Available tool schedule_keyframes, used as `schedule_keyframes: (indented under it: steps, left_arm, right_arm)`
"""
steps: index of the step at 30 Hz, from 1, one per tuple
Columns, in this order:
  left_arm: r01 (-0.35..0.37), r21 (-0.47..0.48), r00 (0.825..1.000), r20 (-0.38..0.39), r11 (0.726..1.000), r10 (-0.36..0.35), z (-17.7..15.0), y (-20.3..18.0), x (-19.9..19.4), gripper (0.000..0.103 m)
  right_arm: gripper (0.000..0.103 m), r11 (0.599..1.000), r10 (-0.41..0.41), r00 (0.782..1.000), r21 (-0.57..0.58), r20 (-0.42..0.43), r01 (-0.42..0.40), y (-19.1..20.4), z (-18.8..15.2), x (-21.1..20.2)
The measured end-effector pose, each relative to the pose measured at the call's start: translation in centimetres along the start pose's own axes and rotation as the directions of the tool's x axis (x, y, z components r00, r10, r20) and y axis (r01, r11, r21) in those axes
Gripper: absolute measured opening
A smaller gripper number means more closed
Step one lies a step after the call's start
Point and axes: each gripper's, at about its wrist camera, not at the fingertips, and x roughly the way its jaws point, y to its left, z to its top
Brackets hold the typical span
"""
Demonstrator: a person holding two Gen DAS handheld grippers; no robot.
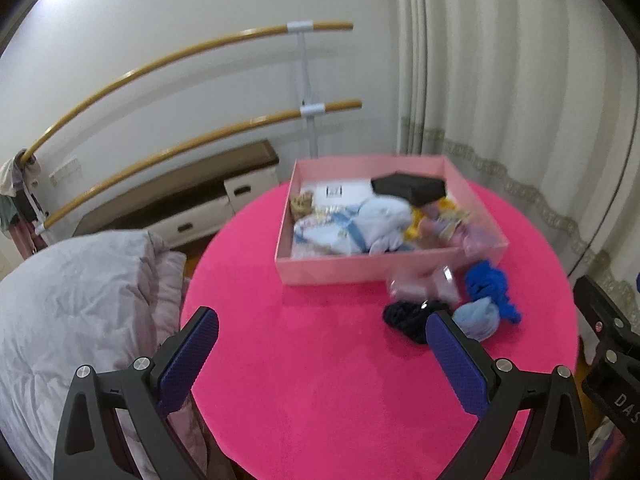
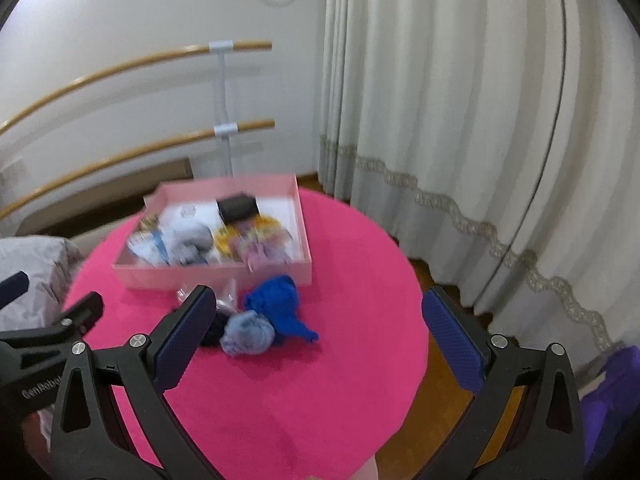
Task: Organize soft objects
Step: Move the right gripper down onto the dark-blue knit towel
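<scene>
A pink box (image 1: 372,270) (image 2: 208,274) sits at the far side of a round pink table (image 1: 320,380) (image 2: 300,392) and holds several soft items. In front of it lie a bright blue cloth (image 1: 492,286) (image 2: 280,304), a light blue rolled sock (image 1: 478,318) (image 2: 248,334), a dark navy bundle (image 1: 408,318) (image 2: 210,332) and a clear bag with pinkish fabric (image 1: 424,284). My left gripper (image 1: 322,346) is open and empty above the table's near side. My right gripper (image 2: 320,332) is open and empty, right of the pile.
A grey quilt (image 1: 80,300) lies left of the table. Wooden ballet bars (image 1: 180,56) and a low cabinet (image 1: 192,200) stand by the wall. Curtains (image 2: 460,120) hang at right. The other gripper shows at the frame edges (image 1: 608,344) (image 2: 52,336).
</scene>
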Motion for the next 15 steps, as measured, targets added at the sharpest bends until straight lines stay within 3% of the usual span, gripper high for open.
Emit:
schedule_keyframes:
  steps: [6, 15]
  left_arm:
    - [-0.004, -0.007, 0.993, -0.119, 1.0, 0.003, 0.5, 0.2, 6.3, 0.103]
    - [0.013, 0.012, 0.982, -0.187, 1.0, -0.01, 0.4, 0.4, 12.4, 0.103]
  right_arm:
    - [0.103, 1.0, -0.001, 0.994, -0.018, -0.111, -0.001, 0.4, -1.1, 4.0]
    - [0.103, 0.997, 0.024, 0.973, -0.068, -0.231, -0.041, 2.5, -1.8, 8.7]
